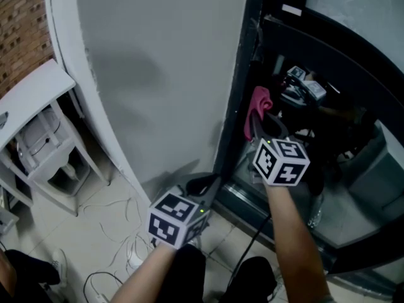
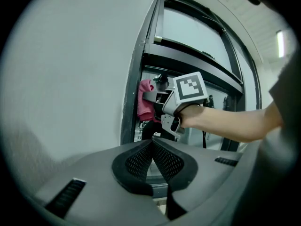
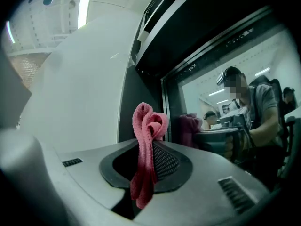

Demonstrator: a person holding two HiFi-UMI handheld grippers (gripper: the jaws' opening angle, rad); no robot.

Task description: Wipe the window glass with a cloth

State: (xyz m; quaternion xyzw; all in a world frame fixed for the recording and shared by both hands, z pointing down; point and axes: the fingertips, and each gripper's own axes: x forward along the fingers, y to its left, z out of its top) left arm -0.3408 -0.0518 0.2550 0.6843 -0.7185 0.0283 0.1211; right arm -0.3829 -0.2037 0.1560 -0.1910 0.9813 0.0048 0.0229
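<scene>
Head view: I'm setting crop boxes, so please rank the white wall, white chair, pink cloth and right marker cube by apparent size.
1. white wall, by far the largest
2. white chair
3. right marker cube, only a little ahead and nearer the camera, so this place is unsure
4. pink cloth

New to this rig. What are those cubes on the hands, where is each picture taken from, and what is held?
No robot here: a person holds a two-jaw gripper in each hand; the patterned cubes are part of them. One picture comes from a camera on the person's head, looking down; the other two from cameras riding on the grippers. The right gripper has its jaws shut on a pink cloth, held up by the window glass. The left gripper is shut and empty, lower, near the white wall. A white chair and cables are on the floor.
</scene>
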